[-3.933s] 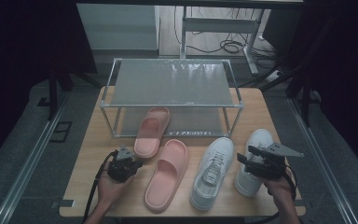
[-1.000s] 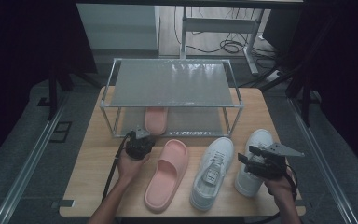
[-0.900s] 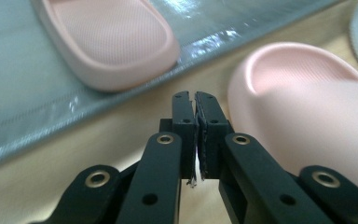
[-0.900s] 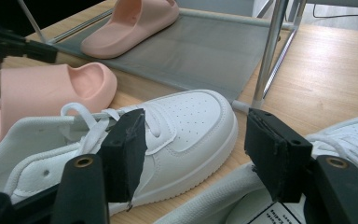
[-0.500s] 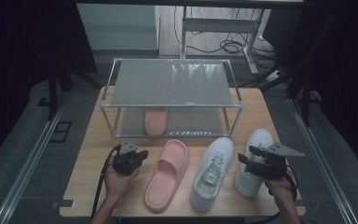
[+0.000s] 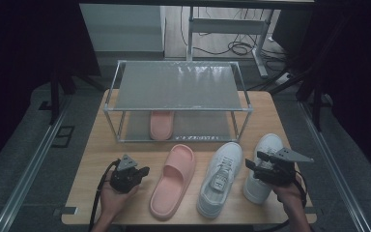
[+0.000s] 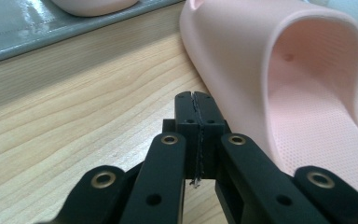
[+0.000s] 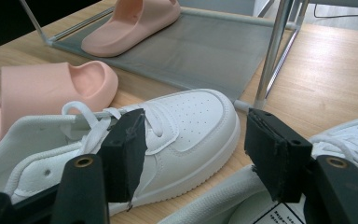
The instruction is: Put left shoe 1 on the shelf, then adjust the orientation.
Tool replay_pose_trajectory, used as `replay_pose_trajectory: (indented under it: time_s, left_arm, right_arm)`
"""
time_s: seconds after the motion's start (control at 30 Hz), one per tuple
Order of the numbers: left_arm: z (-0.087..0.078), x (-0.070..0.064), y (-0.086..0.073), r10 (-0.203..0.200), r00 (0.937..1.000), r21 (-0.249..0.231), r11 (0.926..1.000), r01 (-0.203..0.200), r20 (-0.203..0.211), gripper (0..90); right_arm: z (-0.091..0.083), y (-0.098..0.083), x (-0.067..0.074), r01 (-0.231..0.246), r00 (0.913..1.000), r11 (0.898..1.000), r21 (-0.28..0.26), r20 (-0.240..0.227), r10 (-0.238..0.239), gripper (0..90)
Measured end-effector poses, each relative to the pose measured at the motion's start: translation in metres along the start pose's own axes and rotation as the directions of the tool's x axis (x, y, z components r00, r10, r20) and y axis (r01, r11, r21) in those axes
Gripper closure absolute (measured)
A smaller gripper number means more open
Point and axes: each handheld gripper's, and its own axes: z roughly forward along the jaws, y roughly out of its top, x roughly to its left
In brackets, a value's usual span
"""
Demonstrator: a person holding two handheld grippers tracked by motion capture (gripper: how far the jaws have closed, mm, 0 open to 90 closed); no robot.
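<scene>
While our left gripper (image 6: 136, 172), fingers shut on nothing, sits lower left, pink slipper (image 6: 171, 180) lies just right of it on desk (image 6: 89, 159), long axis running up-frame; right gripper (image 6: 256, 164) open, empty, farther off.

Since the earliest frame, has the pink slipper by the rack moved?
Yes. The pink slipper lay on the table in front of the shoe rack; it now sits on the rack's lower shelf, away from the person.

Left gripper (image 6: 140, 171) fingers pressed together, right gripper (image 6: 252, 164) fingers spread apart
</scene>
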Motion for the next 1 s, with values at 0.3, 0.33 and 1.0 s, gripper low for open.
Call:
replay_pose_trajectory:
  time_s: [0.3,0.33,1.0]
  left_arm:
    - [-0.004,-0.012,0.004,0.013,0.9993,-0.020,0.9997,-0.012,0.035,90.0]
    - [-0.005,-0.018,0.007,0.024,0.9983,-0.028,0.9993,-0.023,0.052,90.0]
    - [0.026,-0.041,0.009,0.059,0.9922,0.034,0.9974,-0.063,0.110,90.0]
  right_arm:
    - [-0.002,0.001,-0.001,-0.002,1.0000,1.000,-0.008,0.003,0.002,38.9]
    - [-0.002,0.002,0.000,0.001,1.0000,1.000,-0.008,0.001,-0.001,38.9]
    - [-0.001,0.001,0.001,0.004,1.0000,1.000,-0.008,-0.002,-0.004,38.8]
